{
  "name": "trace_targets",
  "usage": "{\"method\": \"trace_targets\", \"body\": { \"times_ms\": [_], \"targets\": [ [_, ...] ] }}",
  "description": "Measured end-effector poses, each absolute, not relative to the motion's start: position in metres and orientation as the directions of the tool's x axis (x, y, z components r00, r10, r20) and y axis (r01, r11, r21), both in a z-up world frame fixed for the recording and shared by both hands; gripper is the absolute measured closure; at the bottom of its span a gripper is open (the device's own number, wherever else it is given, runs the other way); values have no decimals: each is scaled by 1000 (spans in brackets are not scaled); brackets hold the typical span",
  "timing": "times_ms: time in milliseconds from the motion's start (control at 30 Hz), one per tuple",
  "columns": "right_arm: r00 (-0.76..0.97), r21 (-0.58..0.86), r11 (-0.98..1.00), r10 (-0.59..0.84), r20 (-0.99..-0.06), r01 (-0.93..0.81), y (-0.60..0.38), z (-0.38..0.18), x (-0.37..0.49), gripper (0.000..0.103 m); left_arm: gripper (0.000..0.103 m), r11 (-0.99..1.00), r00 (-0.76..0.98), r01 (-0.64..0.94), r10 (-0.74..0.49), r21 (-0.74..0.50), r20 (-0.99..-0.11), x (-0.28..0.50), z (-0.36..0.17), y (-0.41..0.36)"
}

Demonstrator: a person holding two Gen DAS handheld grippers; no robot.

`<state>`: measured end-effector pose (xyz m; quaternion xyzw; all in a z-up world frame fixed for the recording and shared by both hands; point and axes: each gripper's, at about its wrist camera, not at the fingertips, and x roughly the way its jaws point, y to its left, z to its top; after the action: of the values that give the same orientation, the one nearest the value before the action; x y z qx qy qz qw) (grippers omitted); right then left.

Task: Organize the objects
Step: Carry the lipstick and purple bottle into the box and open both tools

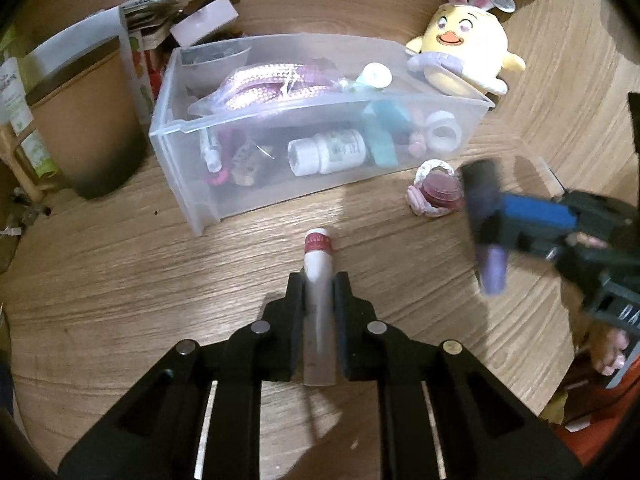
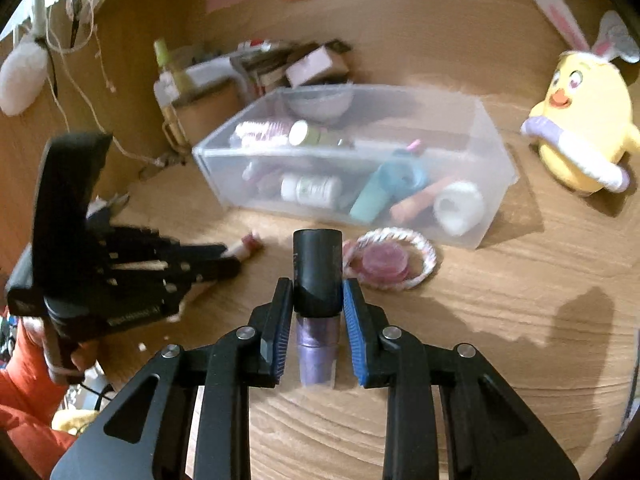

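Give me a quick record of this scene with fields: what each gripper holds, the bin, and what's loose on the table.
left gripper: jaws shut on a slim white tube with a red band
right gripper: jaws shut on a purple tube with a black cap
bin: clear plastic box on the wooden table, already holding a white pill bottle, a teal bottle and a tape roll
loose beside the bin: small red jar inside a pink and white braided ring
behind the bin: yellow plush chick with bunny ears
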<state>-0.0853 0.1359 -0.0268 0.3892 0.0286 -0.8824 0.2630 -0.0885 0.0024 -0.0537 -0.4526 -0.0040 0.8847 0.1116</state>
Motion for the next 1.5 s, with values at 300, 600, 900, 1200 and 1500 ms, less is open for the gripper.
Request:
{"method": "trace_targets", "body": {
  "times_ms": [300, 600, 900, 1200, 1500],
  "targets": [
    [-663, 133, -885, -427, -615, 446, 152, 13, -90, 81, 89, -975, -669, -169, 223, -147, -709, -75, -10, -9],
    [-726, 135, -897, -422, -544, 420, 159, 44, -106, 81, 89, -978, -786, -152, 205, -140, -583, -77, 45, -22],
    [-774, 103, -924, -367, -516, 369, 157, 58, -136, 81, 89, -984, -813, -106, 169, -144, -558, -117, 65, -30],
    [-754, 62, -947, -288, -591, 314, 156, 31, -172, 81, 89, -987, -753, -84, 153, -136, -640, -159, 37, -32],
    [-704, 50, -942, -282, -651, 331, 149, 7, -186, 81, 89, -981, -718, -115, 190, -156, -670, -166, 22, -28]
  ]
}}
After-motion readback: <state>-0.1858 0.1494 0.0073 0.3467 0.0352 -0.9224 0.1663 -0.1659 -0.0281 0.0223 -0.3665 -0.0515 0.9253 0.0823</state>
